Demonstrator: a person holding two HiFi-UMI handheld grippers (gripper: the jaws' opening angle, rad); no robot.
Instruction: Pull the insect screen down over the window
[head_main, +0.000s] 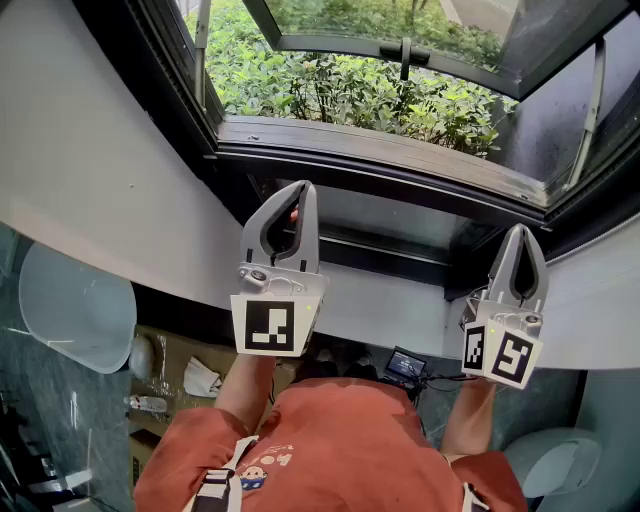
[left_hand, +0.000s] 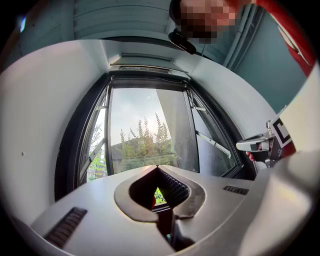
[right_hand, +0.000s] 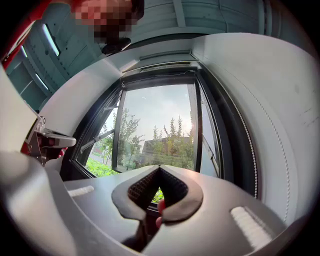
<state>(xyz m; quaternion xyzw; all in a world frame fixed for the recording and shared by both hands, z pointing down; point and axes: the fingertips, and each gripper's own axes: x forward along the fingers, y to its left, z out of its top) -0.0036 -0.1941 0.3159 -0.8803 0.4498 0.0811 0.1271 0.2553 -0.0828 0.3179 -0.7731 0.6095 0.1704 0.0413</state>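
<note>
The window (head_main: 380, 160) stands open, its sash (head_main: 400, 50) swung outward over green bushes. No mesh shows across the opening. In the gripper views a dark top rail (left_hand: 147, 75) (right_hand: 160, 70) runs across the head of the frame. My left gripper (head_main: 300, 190) is held up in front of the lower frame, jaws shut with nothing between them (left_hand: 157, 166). My right gripper (head_main: 520, 232) is raised at the frame's right corner, also shut and empty (right_hand: 160, 167). Each gripper shows at the edge of the other's view: the right gripper (left_hand: 265, 145), the left gripper (right_hand: 50, 140).
White walls (head_main: 90, 180) flank the window recess. A bead cord (right_hand: 250, 150) hangs down the right reveal. Below the sill are a pale rounded seat (head_main: 75, 310), a cardboard box (head_main: 190, 370) with loose items and a small black device (head_main: 405, 365). My orange shirt (head_main: 330, 440) fills the bottom.
</note>
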